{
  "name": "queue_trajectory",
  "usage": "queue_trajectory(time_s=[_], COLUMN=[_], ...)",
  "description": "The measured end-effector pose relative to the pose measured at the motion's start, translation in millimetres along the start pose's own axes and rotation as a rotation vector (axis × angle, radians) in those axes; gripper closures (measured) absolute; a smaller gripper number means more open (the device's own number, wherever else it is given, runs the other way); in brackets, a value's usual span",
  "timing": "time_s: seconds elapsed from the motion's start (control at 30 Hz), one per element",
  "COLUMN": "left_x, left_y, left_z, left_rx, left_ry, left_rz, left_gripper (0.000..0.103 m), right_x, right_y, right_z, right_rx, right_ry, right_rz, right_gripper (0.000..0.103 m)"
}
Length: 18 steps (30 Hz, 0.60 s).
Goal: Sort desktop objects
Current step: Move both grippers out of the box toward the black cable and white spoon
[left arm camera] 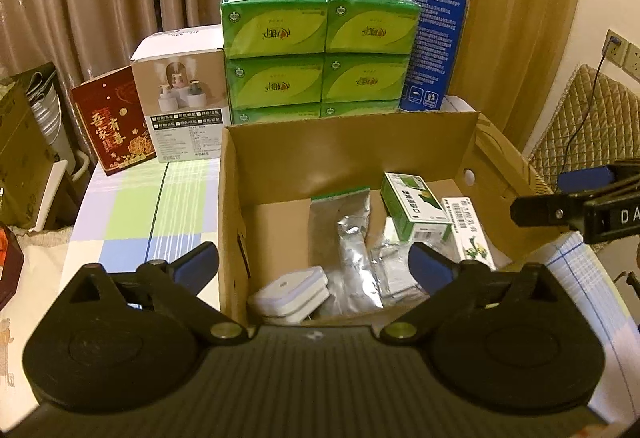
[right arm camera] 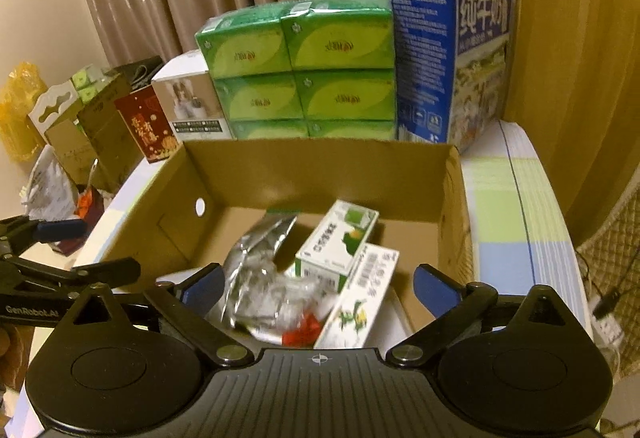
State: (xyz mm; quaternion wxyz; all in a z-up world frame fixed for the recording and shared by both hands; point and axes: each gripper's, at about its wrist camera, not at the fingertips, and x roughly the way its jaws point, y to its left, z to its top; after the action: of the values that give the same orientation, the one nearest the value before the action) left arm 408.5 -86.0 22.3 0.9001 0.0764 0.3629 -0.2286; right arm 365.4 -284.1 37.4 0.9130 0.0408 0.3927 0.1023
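Both my left gripper (left arm camera: 314, 264) and right gripper (right arm camera: 318, 284) are spread, empty. Cardboard box (left arm camera: 352, 142) at frame centre holds several items; sorting looks mostly done.

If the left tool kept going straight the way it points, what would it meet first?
Probably the silver foil pouch lying in the cardboard box. The left tool hangs open over the box's near edge, aimed down into it; depth is unclear.

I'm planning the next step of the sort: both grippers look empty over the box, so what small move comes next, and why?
Probably lower the open right gripper onto the green and white carton. It lies on top of the pile in the cardboard box, unobstructed and nearly between the fingers. The left gripper is open too.
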Motion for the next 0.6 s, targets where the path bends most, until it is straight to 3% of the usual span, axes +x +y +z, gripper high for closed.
queue_trajectory(time_s=[0.6], left_x=[-79], left_y=[-29], left_z=[-40], left_rx=[-0.021], left_ry=[-0.011], left_rz=[-0.011], left_gripper=[0.001], right_x=[-77], right_y=[-5], right_z=[-52], right_rx=[0.023], right_ry=[0.021], right_rz=[0.003], right_gripper=[0.002])
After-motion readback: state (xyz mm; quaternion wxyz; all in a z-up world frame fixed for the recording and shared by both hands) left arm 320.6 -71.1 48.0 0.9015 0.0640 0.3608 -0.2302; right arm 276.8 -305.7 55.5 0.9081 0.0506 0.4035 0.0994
